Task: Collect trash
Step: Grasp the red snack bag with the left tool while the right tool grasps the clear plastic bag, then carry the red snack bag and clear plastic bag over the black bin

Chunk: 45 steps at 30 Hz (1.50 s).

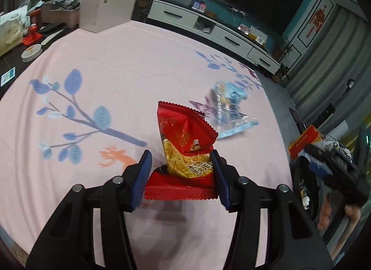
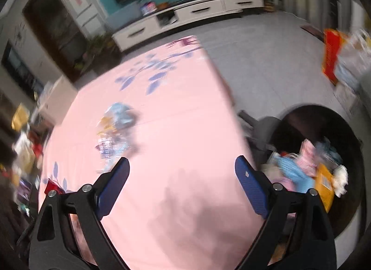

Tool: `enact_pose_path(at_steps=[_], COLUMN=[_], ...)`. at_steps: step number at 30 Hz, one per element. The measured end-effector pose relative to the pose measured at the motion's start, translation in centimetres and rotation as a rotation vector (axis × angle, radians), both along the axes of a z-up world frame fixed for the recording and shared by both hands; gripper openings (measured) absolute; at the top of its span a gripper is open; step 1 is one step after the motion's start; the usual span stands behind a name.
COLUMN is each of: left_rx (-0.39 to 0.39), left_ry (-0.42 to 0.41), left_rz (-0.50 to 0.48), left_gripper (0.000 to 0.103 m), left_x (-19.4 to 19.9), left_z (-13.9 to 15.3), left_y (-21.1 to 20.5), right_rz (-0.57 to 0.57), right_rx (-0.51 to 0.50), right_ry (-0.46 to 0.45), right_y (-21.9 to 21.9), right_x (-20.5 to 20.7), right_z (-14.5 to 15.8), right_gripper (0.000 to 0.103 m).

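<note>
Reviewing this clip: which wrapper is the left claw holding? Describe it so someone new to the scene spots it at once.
Start at the pink tablecloth with blue leaf prints that covers the table. Near its front edge, the left claw is closed on a red snack wrapper with zigzag ends and a golden food picture. The only other wrapper on the cloth, beyond it, is a pale blue and clear wrapper.

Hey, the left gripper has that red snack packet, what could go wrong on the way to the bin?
1. The left gripper pinches only the lower end of the crinkly red and yellow snack packet; slick foil may slip out.
2. The black round bin looks fairly full, so the packet might land on the pile and slide off.
3. The blue clear wrapper on the pink tablecloth could be forgotten.
</note>
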<state>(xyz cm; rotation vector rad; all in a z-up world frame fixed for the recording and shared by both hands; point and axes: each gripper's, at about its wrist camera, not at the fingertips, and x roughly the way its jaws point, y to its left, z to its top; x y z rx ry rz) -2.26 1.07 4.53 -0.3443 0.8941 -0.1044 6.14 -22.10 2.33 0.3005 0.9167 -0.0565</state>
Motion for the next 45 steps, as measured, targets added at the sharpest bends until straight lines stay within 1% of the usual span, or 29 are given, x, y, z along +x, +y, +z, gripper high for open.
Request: enact_pose_path(at_steps=[4,5,7,8,11,12,14,16,18,19,20,21,23,25,26,27,30,35,38,41,45], left_rx=[0.024,0.028,0.025,0.022,0.021,0.023,0.020,0.020,0.017,0.012,0.005,0.000,-0.009,-0.017,-0.021,-0.026,-0.032,-0.023,-0.017,-0.016,0.005], left_ry=[-0.004,0.005,0.017,0.019,0.018,0.012,0.004,-0.004,-0.008,-0.009,-0.009,-0.009,-0.007,-0.007,-0.007,-0.008,-0.007,-0.010,-0.008,-0.004,-0.015], left_rz=[0.044,0.060,0.072,0.076,0.084,0.076,0.071,0.069,0.067,0.067,0.067,0.066,0.069,0.083,0.089,0.093,0.092,0.085,0.080,0.073,0.054], left_gripper=[0.053,0.053,0.053,0.053,0.053,0.053,0.053,0.053,0.053,0.053,0.053,0.053,0.053,0.053,0.053,0.053,0.053,0.053,0.053,0.053,0.053], left_x=[0.1,0.2,0.4,0.5,0.4,0.3,0.1,0.1,0.0,0.0,0.0,0.0,0.0,-0.1,-0.1,-0.1,-0.1,-0.2,-0.1,-0.1,-0.4], left_z=[-0.3,-0.6,-0.9,-0.9,-1.0,-0.8,-0.7,-0.5,-0.5,-0.5,-0.4,-0.5,-0.5,-0.4,-0.4,-0.4,-0.4,-0.3,-0.4,-0.5,-0.4], left_y=[2.1,2.6,3.1,3.3,3.5,3.4,3.4,3.4,3.5,3.5,3.6,3.7,3.9,4.2,4.4,4.5,4.6,4.4,4.1,3.9,3.2], right_rz=[0.107,0.125,0.161,0.175,0.186,0.182,0.177,0.172,0.170,0.173,0.172,0.169,0.160,0.153,0.151,0.151,0.168,0.212,0.243,0.275,0.283], right_rx=[-0.161,-0.184,-0.196,-0.204,-0.277,-0.311,-0.338,-0.328,-0.303,-0.281,-0.265,-0.240,-0.196,-0.190,-0.182,-0.156,-0.112,-0.072,-0.077,-0.084,-0.038], right_ry=[0.030,0.044,0.063,0.074,0.110,0.119,0.134,0.141,0.146,0.154,0.160,0.164,0.169,0.156,0.154,0.155,0.142,0.045,-0.009,-0.046,-0.061], right_y=[6.1,7.4,9.4,10.2,12.3,12.7,12.9,12.8,12.6,12.3,12.2,12.0,11.7,11.4,11.2,11.0,10.8,10.6,10.6,10.7,9.9], right_x=[4.7,5.8,7.6,8.3,10.1,10.6,11.1,11.3,11.5,11.5,11.5,11.4,11.2,10.9,10.8,10.5,9.3,5.4,2.5,-0.4,-3.6], right_z=[-0.6,-1.0,-1.7,-2.1,-3.7,-4.3,-5.0,-5.5,-5.8,-5.9,-6.1,-6.1,-6.2,-6.0,-5.9,-5.7,-4.9,-1.9,-0.4,0.3,0.4], right_gripper=[0.093,0.093,0.093,0.093,0.093,0.093,0.093,0.091,0.083,0.082,0.078,0.069,0.059,0.048,0.038,0.036,0.033,0.033,0.033,0.033,0.033])
